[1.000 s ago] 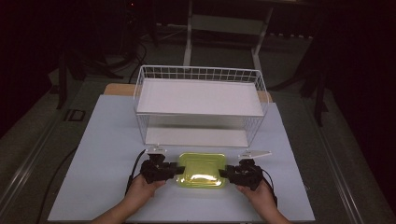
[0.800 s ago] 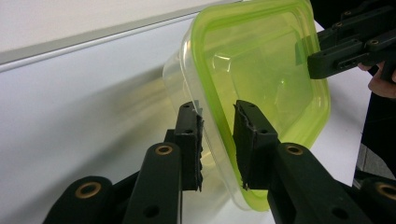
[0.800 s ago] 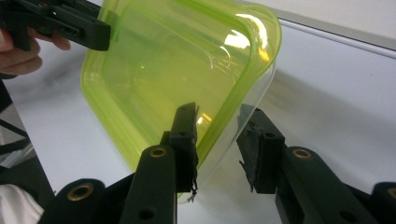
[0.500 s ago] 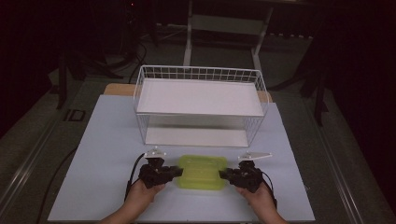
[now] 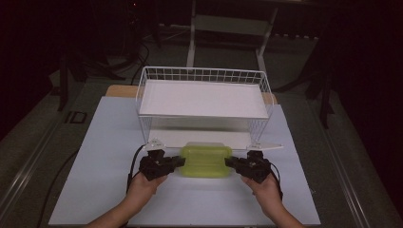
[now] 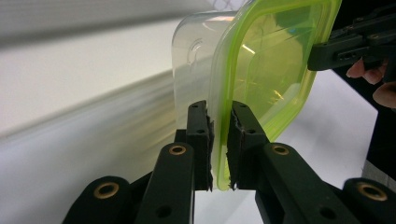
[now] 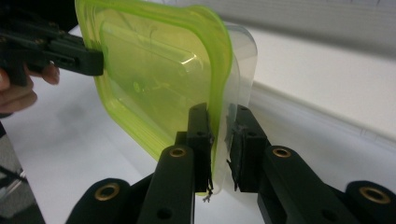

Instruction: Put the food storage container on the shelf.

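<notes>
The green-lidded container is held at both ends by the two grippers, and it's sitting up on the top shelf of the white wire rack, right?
Not quite. Both grippers do hold the green-lidded container, left gripper and right gripper at opposite ends, but the high view shows it in front of the white wire rack, by its lower level, not on the top shelf.

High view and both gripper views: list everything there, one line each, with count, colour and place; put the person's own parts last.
Container: one, clear body with yellow-green lid, front centre of the table, just before the rack, held at both ends.
Wire rack: one, white, two tiers, at the table's middle and back.
Table: one, white top, under everything.
Frame: one, pale, on the dark floor behind the table.
Left hand-held gripper: one, black, shut on the container's left end.
Right hand-held gripper: one, black, shut on its right end.
Hands: two, at the bottom edge, one behind each gripper.
</notes>
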A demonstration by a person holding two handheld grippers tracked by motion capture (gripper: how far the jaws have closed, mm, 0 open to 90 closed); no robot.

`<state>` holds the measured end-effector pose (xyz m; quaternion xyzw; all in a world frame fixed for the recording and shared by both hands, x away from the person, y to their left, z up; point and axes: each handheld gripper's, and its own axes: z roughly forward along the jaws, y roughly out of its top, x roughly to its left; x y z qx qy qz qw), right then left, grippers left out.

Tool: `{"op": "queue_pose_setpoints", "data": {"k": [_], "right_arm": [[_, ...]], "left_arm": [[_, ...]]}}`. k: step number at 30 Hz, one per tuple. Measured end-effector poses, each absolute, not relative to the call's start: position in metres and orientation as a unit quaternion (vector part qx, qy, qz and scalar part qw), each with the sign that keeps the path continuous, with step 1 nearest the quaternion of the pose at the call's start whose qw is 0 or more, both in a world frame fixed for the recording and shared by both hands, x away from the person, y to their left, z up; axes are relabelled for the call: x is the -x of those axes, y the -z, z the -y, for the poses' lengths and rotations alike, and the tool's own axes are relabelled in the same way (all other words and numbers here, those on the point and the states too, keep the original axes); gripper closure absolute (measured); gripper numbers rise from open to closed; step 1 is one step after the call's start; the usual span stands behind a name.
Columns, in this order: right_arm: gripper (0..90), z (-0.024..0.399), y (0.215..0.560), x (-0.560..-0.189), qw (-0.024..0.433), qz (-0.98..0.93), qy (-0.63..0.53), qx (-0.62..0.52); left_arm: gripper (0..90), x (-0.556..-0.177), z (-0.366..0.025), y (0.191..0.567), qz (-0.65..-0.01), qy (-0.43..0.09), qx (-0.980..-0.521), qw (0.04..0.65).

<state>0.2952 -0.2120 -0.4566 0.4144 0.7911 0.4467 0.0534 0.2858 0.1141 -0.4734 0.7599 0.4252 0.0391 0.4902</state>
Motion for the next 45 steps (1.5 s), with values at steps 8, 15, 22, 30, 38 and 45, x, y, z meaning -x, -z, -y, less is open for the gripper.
{"op": "queue_pose_setpoints", "data": {"k": [8,15,22,30,38,45], "right_arm": [[79.9,0.202,0.449,-0.318,0.066,-0.781,-0.457,-0.420],[79.8,0.195,0.461,-0.337,0.059,-0.784,-0.442,-0.432],[79.7,0.192,0.470,-0.352,0.058,-0.781,-0.440,-0.439],[79.5,0.190,0.481,-0.362,0.070,-0.780,-0.434,-0.446],[78.2,0.190,0.485,-0.375,0.071,-0.767,-0.441,-0.460],[74.0,0.189,0.488,-0.378,0.096,-0.764,-0.446,-0.457]], "left_arm": [[80.9,-0.309,-0.121,0.467,-0.426,-0.059,-0.754,0.496],[80.8,-0.327,-0.126,0.486,-0.440,-0.046,-0.748,0.495],[80.8,-0.341,-0.130,0.498,-0.447,-0.033,-0.738,0.504],[80.7,-0.351,-0.126,0.509,-0.458,-0.039,-0.734,0.500],[79.5,-0.358,-0.124,0.508,-0.458,-0.054,-0.726,0.510],[77.1,-0.366,-0.123,0.512,-0.463,-0.064,-0.711,0.526]]}}
